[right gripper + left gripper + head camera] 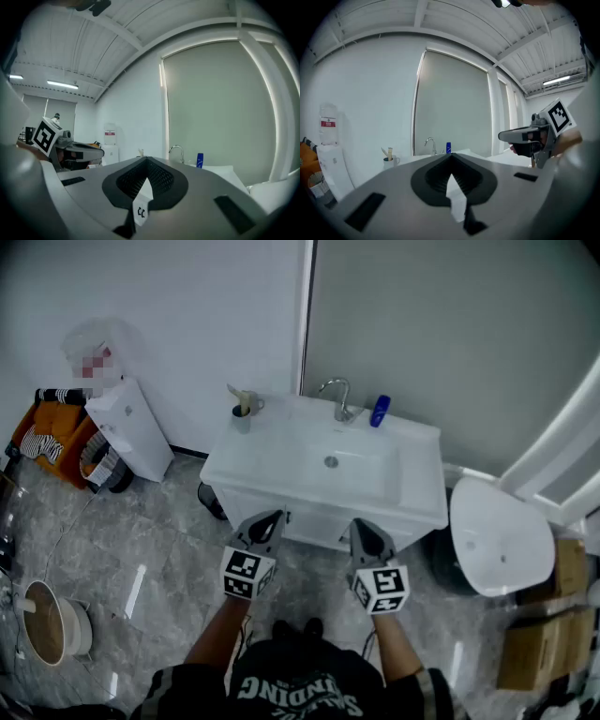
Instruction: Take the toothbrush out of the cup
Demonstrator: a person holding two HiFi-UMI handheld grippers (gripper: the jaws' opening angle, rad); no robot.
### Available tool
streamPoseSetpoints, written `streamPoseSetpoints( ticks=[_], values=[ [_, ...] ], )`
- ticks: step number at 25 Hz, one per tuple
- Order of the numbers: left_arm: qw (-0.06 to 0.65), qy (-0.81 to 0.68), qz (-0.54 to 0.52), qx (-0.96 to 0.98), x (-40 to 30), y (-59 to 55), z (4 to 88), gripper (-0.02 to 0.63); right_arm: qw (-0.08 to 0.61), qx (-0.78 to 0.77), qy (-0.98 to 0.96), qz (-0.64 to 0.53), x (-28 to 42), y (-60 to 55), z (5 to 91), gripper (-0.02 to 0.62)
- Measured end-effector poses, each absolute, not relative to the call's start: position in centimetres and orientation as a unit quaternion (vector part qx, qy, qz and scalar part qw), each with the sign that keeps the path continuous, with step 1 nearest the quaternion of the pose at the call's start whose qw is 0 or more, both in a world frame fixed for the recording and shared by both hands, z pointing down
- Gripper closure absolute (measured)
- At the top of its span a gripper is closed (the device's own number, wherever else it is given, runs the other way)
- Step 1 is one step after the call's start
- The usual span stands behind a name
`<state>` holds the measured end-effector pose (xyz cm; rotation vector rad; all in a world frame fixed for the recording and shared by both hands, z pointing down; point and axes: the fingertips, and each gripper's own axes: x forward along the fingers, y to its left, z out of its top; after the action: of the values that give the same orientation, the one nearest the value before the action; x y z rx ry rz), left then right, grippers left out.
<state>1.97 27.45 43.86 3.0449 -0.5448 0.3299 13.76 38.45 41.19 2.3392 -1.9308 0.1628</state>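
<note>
A grey cup (pixel 242 417) with a pale toothbrush (pixel 243 399) standing in it sits on the back left corner of the white sink counter (pixel 262 460). In the left gripper view the cup (pixel 389 162) shows small, far off to the left. Only the toothbrush top (pixel 141 152) shows in the right gripper view. My left gripper (pixel 267 521) and right gripper (pixel 364 531) hover side by side in front of the counter's front edge, well short of the cup. Both are shut with nothing between the jaws.
A chrome tap (pixel 337 397) and a blue bottle (pixel 379 411) stand behind the basin. A white water dispenser (pixel 131 427) and an orange bag (pixel 52 437) are to the left. A toilet (pixel 502 535) and cardboard boxes (pixel 539 643) are to the right. A round bin (pixel 47 624) sits on the floor.
</note>
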Motion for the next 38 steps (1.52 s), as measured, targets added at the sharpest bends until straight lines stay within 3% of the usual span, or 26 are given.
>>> streamPoseSetpoints(
  ticks=[28,38],
  values=[
    [0.034,-0.222,0.113,0.968,4.4,29.4,45.9,0.607,0.027,0.728,-0.682,0.069,17.0,38.0,44.0,0.600],
    [0.033,-0.246,0.095,0.964,5.1,24.9,45.4,0.607,0.031,0.703,-0.707,0.069,17.4,33.1,44.3,0.600]
  ],
)
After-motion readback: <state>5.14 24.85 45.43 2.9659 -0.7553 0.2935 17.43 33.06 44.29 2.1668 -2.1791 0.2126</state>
